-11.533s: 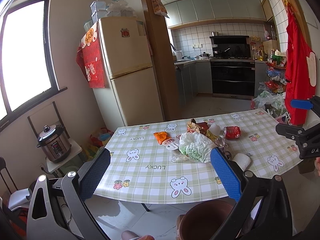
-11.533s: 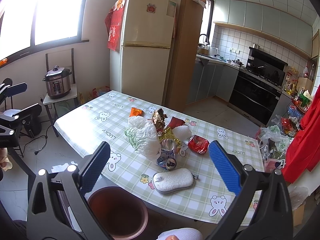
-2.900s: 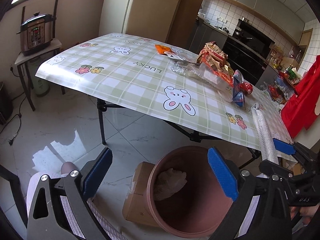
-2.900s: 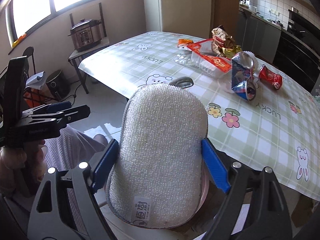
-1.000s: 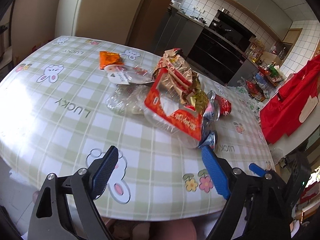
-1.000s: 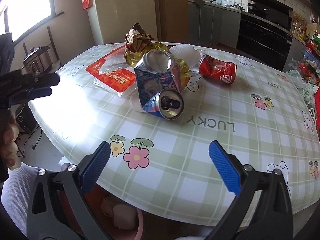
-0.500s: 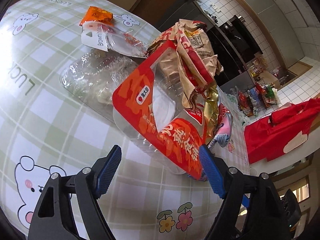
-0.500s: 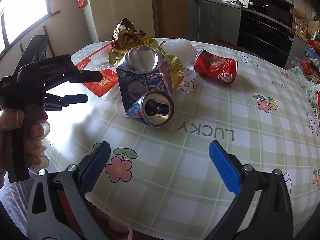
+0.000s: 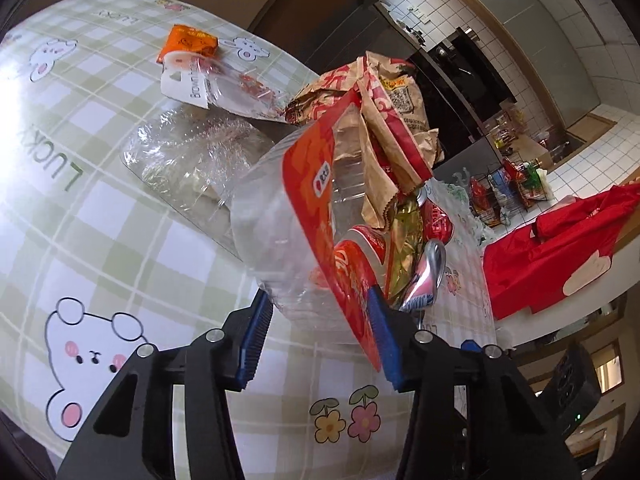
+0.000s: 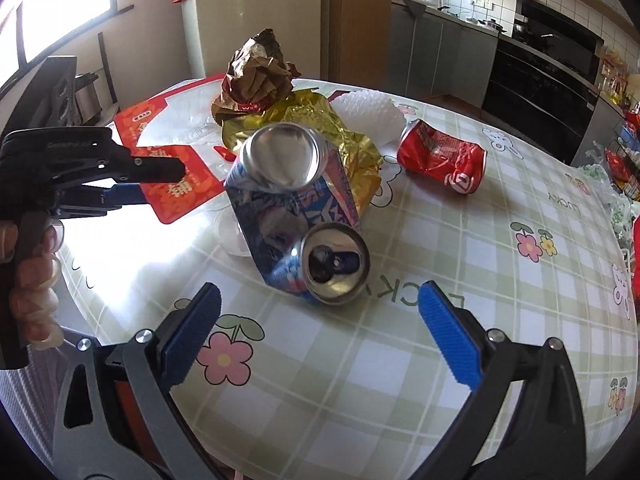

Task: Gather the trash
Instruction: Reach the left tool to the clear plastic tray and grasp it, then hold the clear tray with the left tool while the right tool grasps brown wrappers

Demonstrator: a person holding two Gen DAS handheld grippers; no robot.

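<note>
A clear plastic package with a red label (image 9: 304, 216) lies on the checked tablecloth (image 9: 80, 240) in front of a crumpled brown paper bag (image 9: 380, 92). My left gripper (image 9: 316, 312) has the package's near end between its blue pads, and its jaws are closing onto it. From the right wrist view, the left gripper (image 10: 164, 182) holds the red label's edge. My right gripper (image 10: 318, 300) is open just short of a crushed blue can (image 10: 296, 216), with nothing between its fingers. Behind the blue can lie a gold wrapper (image 10: 340, 132) and a crushed red can (image 10: 440, 160).
An orange packet (image 9: 188, 42), a clear bag with a white label (image 9: 216, 88) and crumpled clear film (image 9: 192, 152) lie further back. A white foam piece (image 10: 368, 112) sits by the gold wrapper. A person's hand (image 10: 32, 280) holds the left gripper. Red cloth (image 9: 552, 240) hangs beyond the table's right edge.
The left gripper came down and forward to the red-labelled package and its jaws narrowed around the near end. The right gripper edged slightly closer to the blue can.
</note>
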